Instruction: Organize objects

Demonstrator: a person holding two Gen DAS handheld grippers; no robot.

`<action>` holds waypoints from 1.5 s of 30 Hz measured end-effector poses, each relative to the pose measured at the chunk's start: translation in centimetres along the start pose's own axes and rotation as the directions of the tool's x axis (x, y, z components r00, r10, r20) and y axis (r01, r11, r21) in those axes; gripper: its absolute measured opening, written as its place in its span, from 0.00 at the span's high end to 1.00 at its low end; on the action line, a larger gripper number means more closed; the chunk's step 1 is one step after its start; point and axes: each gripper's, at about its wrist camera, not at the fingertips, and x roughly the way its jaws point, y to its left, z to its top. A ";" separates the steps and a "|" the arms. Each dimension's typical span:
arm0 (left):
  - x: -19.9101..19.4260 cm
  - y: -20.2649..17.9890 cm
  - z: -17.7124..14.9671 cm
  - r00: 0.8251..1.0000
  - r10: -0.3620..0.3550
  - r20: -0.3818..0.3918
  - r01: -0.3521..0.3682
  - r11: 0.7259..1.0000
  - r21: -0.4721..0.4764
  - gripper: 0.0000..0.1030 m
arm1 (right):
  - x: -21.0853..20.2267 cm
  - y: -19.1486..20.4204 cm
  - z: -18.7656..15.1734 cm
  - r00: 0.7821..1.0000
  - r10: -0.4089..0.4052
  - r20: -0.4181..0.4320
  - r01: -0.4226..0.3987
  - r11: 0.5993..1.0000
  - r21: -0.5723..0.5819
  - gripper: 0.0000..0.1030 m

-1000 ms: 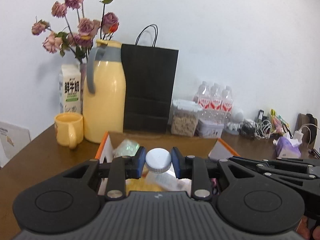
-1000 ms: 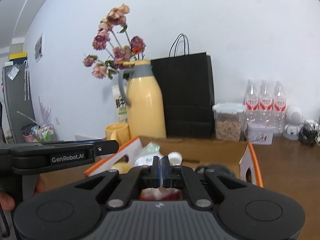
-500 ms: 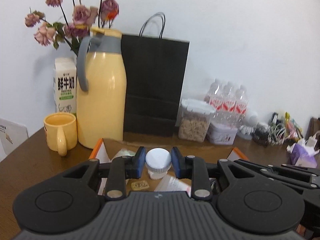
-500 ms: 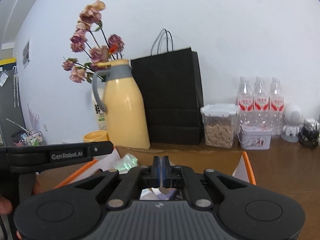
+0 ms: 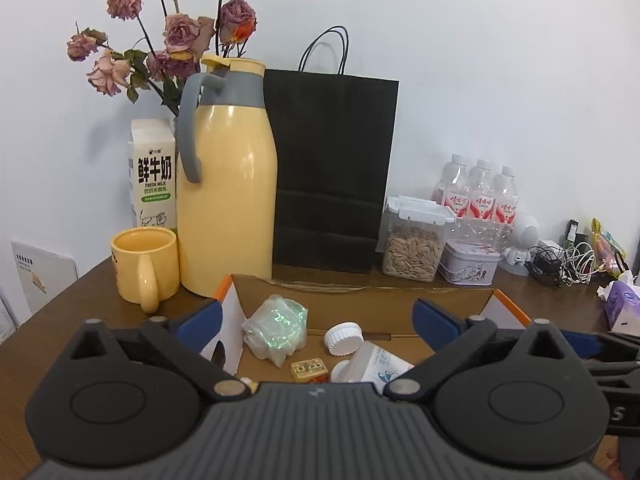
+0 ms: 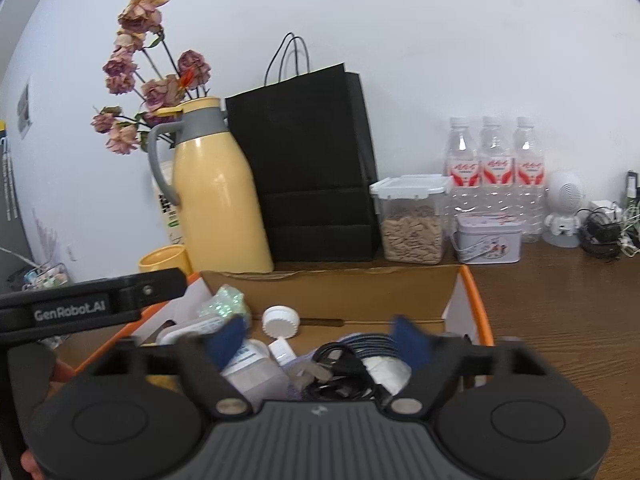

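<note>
I have both tools over the open cardboard box [image 5: 360,304], which I take as my landmark on the brown bench [image 5: 60,320]. My left hand-held gripper [image 5: 316,320] is released, its jaws opening wide, blue pads spread to either side with nothing pressed between them. Below that gap, inside the box, lies a small bottle with a white cap [image 5: 344,334], tipped on its side and free of the pads. Beside it in the box sit a crumpled clear wrapper with a green sheen [image 5: 276,326] toward the left wall and a little yellow packet [image 5: 310,369] nearer to me.

My right hand-held gripper [image 6: 320,340] is likewise released, jaws opening and blurred; nothing is clamped. Under it, in the near part of the box, I see a black cable [image 6: 340,372], a striped dark bundle [image 6: 368,344] and a translucent bottle [image 6: 252,372]. The white cap [image 6: 281,321] shows near the box's middle.

Behind the box stand a yellow thermos jug [image 5: 228,192] and a black paper bag [image 5: 332,168], both just beyond its back wall. Left of the box is a yellow mug [image 5: 144,268], with a milk carton [image 5: 154,172] behind that. To the back right of the box are a clear jar of seeds [image 5: 414,240], a small tin [image 5: 468,266] and three water bottles [image 5: 480,196].
</note>
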 end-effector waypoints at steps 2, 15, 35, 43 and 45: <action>0.0 0.0 0.0 1.000 0.003 -0.003 -0.003 1.000 0.001 0.00 | 0.0 0.0 0.0 1.000 -0.023 0.000 0.023 1.000 0.001 0.00; -1.9 -0.1 0.5 0.999 0.023 0.038 -0.023 1.000 0.010 0.00 | -1.1 -0.1 0.5 0.997 -0.081 -0.008 0.081 0.997 -0.005 0.00; -13.7 0.5 -1.4 1.000 0.021 -0.009 -0.020 0.995 0.098 0.00 | -13.0 4.2 -1.2 0.996 -0.069 -0.052 0.067 0.997 -0.037 0.00; -16.8 1.0 -4.5 0.993 0.023 -0.116 -0.013 0.996 0.084 0.00 | -16.2 5.8 -4.2 0.989 -0.082 -0.124 0.076 0.996 -0.052 0.00; -17.3 1.2 -5.3 0.989 0.025 -0.143 -0.014 0.997 0.078 0.00 | -16.6 6.1 -4.9 0.986 -0.083 -0.143 0.076 0.995 -0.058 0.00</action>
